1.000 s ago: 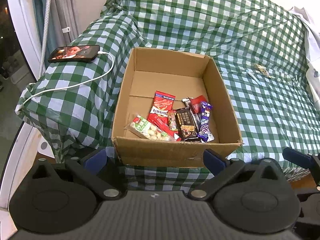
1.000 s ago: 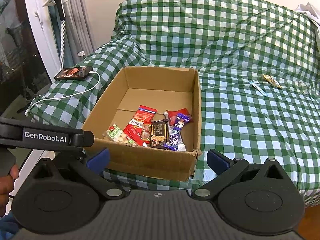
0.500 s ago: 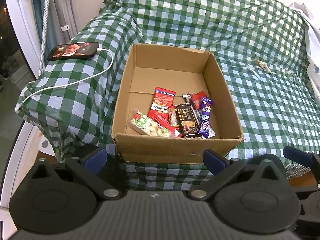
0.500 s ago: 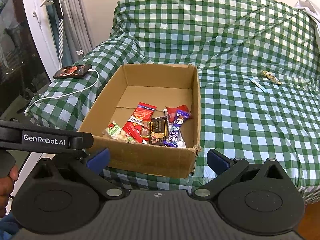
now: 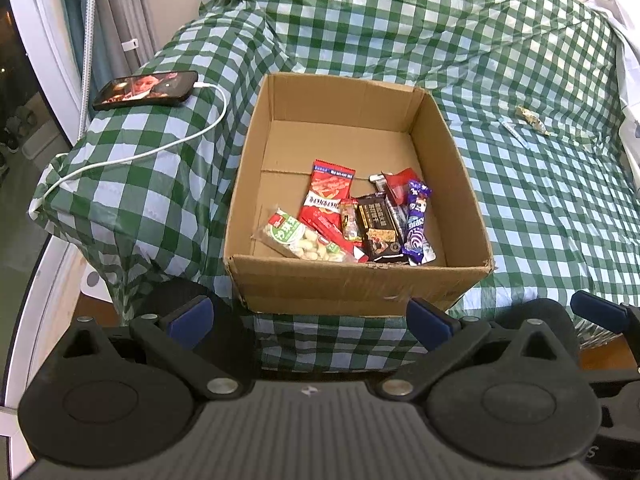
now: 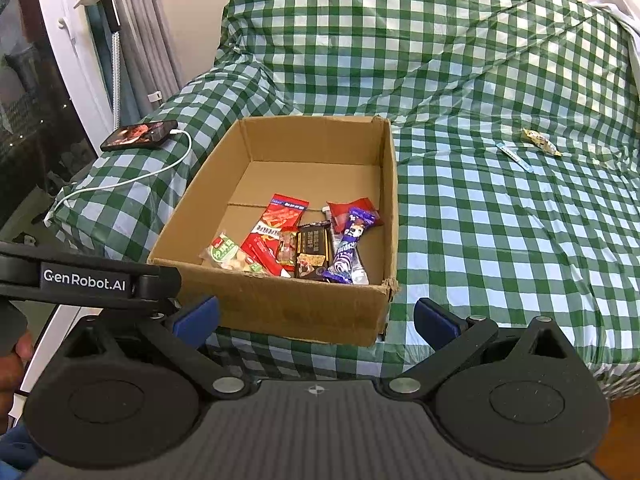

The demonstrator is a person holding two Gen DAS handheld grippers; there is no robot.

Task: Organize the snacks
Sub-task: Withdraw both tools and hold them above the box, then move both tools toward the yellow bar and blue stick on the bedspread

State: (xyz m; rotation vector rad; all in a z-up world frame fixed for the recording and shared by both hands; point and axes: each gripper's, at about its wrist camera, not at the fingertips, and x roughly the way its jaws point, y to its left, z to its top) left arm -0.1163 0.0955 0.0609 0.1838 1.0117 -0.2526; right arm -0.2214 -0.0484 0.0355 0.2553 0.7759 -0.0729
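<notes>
We held both claws low at the near edge of the bed (image 6: 500, 216), pointed forward and slightly down toward the cardboard box (image 5: 360, 284). Our left claw (image 5: 310, 318) was spread wide with nothing between its blue-tipped fingers (image 5: 191, 314), and its gap framed the near wall of the box. Our right claw (image 6: 316, 316) was likewise spread wide and empty, just to the right of the left one; the left device's black body with its white lettering crossed the left side of the right wrist view, and a blue tip of the right claw showed at the right edge of the left wrist view.

The box sat open on the green checked cover, near the bed's front edge. The snacks lay together in its near half: a bag of nuts (image 5: 300, 240) at the left, a red packet (image 5: 326, 196) beside it, a dark chocolate bar (image 5: 378, 228) in the middle, a purple wrapper (image 5: 416, 224) at the right and a smaller red packet (image 5: 400, 186) behind it. One small snack wrapper (image 6: 540, 142) lay on the bed well apart from the box, to its right, with a thin sachet (image 6: 514, 156) just beside it.

A phone (image 5: 146, 90) with a white cable (image 5: 160, 148) plugged in rested on the raised left part.
</notes>
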